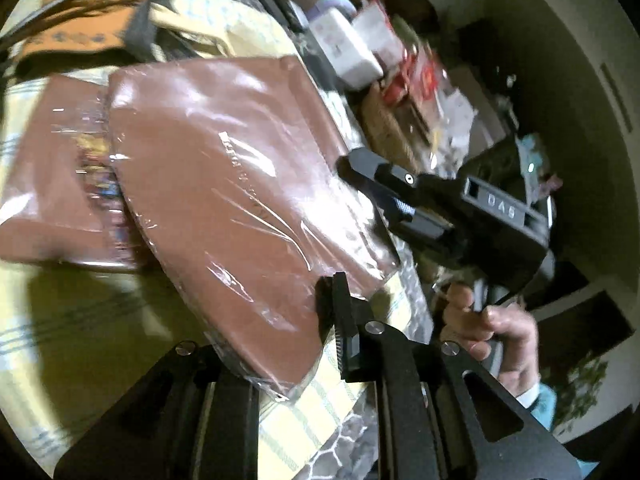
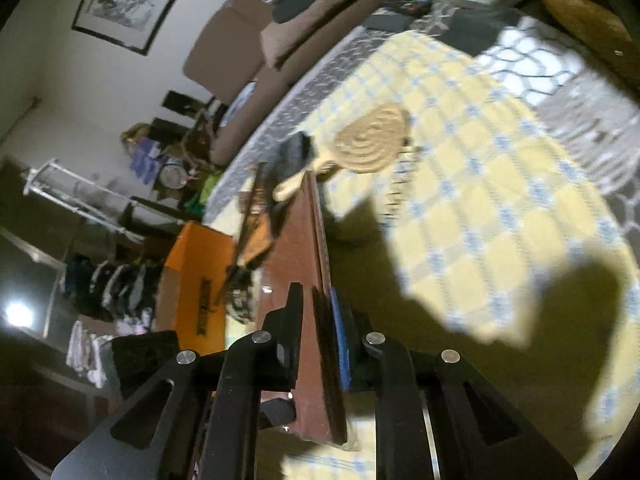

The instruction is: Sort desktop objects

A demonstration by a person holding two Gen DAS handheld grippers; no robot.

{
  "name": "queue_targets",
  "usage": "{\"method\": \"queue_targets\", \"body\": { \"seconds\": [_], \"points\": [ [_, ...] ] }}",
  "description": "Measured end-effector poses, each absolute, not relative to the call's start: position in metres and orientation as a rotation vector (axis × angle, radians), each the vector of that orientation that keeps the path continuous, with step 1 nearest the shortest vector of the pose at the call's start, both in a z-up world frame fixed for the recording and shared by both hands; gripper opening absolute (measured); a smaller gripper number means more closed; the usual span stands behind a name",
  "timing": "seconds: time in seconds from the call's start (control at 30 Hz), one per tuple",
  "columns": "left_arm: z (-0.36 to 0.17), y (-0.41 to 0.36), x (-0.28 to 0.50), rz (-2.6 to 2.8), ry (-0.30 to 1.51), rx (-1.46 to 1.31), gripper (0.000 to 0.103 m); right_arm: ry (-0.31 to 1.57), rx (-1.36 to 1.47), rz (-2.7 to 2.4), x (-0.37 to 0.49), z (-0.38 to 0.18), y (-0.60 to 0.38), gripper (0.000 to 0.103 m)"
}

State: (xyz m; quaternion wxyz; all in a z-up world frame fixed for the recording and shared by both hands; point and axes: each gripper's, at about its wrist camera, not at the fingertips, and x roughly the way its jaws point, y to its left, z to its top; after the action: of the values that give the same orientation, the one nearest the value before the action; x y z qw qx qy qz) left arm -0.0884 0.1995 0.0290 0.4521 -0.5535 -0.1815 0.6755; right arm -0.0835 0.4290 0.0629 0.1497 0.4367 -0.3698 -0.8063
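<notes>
A brown plastic-wrapped notebook is held tilted above the yellow checked tablecloth. My right gripper grips its far edge; in the right wrist view it is shut on the notebook's edge. My left gripper has one finger against the notebook's near corner; the other finger is hidden beneath it. A second brown wrapped notebook lies flat on the cloth to the left, partly under the first.
A round woven coaster lies on the cloth. An orange box and dark items sit beside the notebook. Boxes and clutter fill the far side. An orange box is at upper left.
</notes>
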Motion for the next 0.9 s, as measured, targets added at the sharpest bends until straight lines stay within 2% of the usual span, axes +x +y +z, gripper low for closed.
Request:
{"method": "queue_targets", "body": {
  "seconds": [0.17, 0.2, 0.23, 0.3, 0.43, 0.5, 0.53, 0.67, 0.73, 0.77, 0.9],
  "points": [
    [0.022, 0.23, -0.072, 1.66, -0.288, -1.387, 0.013, -0.995, 1.363, -2.421, -0.077, 0.055, 0.449, 0.015],
    [0.02, 0.234, -0.067, 1.656, -0.252, -1.393, 0.017, -0.967, 1.388, -2.441, -0.077, 0.054, 0.45, 0.015],
    [0.019, 0.236, -0.063, 1.653, -0.211, -1.404, 0.03, -0.934, 1.416, -2.462, -0.078, 0.052, 0.451, 0.015],
    [0.016, 0.235, -0.056, 1.648, -0.16, -1.419, 0.048, -0.863, 1.471, -2.508, -0.079, 0.049, 0.451, 0.015],
    [0.027, 0.215, -0.052, 1.685, -0.147, -1.418, 0.062, -0.689, 1.506, -2.616, -0.083, 0.057, 0.443, 0.015],
    [0.036, 0.201, -0.055, 1.714, -0.174, -1.416, 0.064, -0.628, 1.454, -2.646, -0.085, 0.068, 0.434, 0.015],
    [0.042, 0.197, -0.061, 1.736, -0.189, -1.413, 0.067, -0.603, 1.418, -2.648, -0.086, 0.074, 0.427, 0.017],
    [0.062, 0.172, -0.07, 1.836, -0.194, -1.38, 0.08, -0.527, 1.362, -2.607, -0.091, 0.084, 0.398, 0.037],
    [0.067, 0.159, -0.076, 1.884, -0.196, -1.38, 0.09, -0.489, 1.367, -2.581, -0.096, 0.085, 0.382, 0.044],
    [0.068, 0.152, -0.082, 1.924, -0.188, -1.382, 0.091, -0.479, 1.37, -2.577, -0.098, 0.085, 0.376, 0.05],
    [0.063, 0.143, -0.102, 2.02, -0.206, -1.382, 0.091, -0.478, 1.384, -2.566, -0.108, 0.082, 0.359, 0.055]
  ]
}}
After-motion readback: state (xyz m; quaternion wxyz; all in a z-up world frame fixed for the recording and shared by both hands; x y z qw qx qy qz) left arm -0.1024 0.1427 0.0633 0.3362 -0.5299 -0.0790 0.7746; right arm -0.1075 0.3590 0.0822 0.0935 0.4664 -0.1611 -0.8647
